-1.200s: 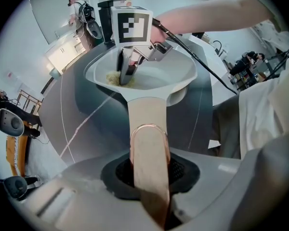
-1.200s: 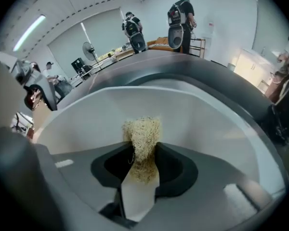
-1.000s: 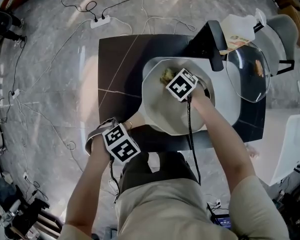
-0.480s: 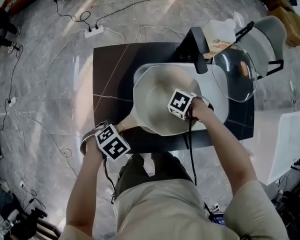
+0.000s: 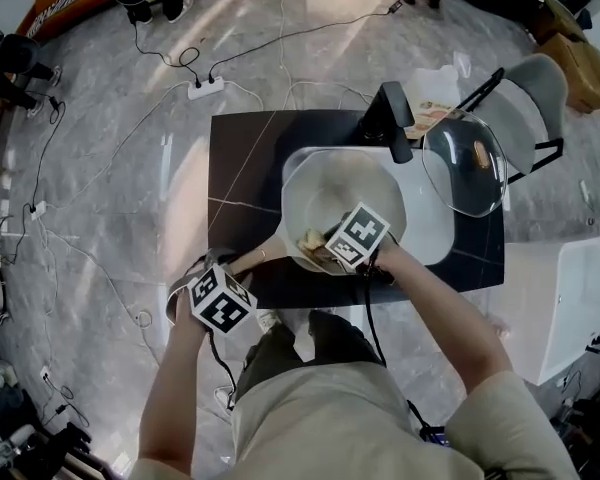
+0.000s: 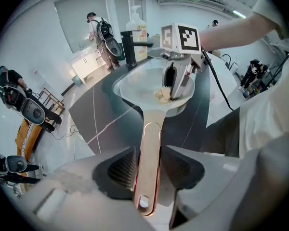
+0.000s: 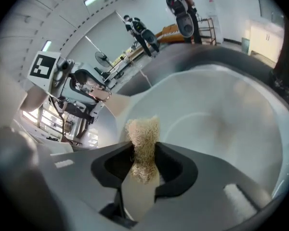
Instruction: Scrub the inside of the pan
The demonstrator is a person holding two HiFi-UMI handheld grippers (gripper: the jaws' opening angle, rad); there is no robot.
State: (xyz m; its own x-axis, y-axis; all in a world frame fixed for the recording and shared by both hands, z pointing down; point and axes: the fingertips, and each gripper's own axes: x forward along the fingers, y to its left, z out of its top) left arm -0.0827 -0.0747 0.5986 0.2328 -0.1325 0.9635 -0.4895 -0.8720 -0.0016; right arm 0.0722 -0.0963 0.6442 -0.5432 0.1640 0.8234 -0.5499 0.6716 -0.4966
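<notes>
Novice: Where is the pan (image 5: pixel 342 196)?
Watcher: In the white sink (image 5: pixel 432 236) set in the dark counter (image 5: pixel 242 158), in front of the black tap (image 5: pixel 392 118). Its pale inside faces up, and its copper-coloured handle (image 6: pixel 149 143) reaches out over the near edge of the counter, towards the person.
Novice: Who has the handle?
Watcher: The left gripper (image 6: pixel 147 170) is around it. The handle runs between the jaws, but they have just been opening. One pad lies against the handle and a gap shows on the other side, so the jaws stand apart rather than pinching it.
Novice: And the other one?
Watcher: The right gripper (image 7: pixel 143 159) is clamped on a beige, fibrous scrub pad (image 7: pixel 143 131). The pad is squeezed narrow between the jaws and sticks out beyond them. In the head view it is at the pan's near rim, close to where the handle joins. Whether the pad touches the pan's surface I cannot tell.
Novice: Anything else nearby?
Watcher: A glass lid (image 5: pixel 467 163) lies at the sink's right side, partly over its edge, and a pump bottle (image 6: pixel 137 30) stands just beside the tap
</notes>
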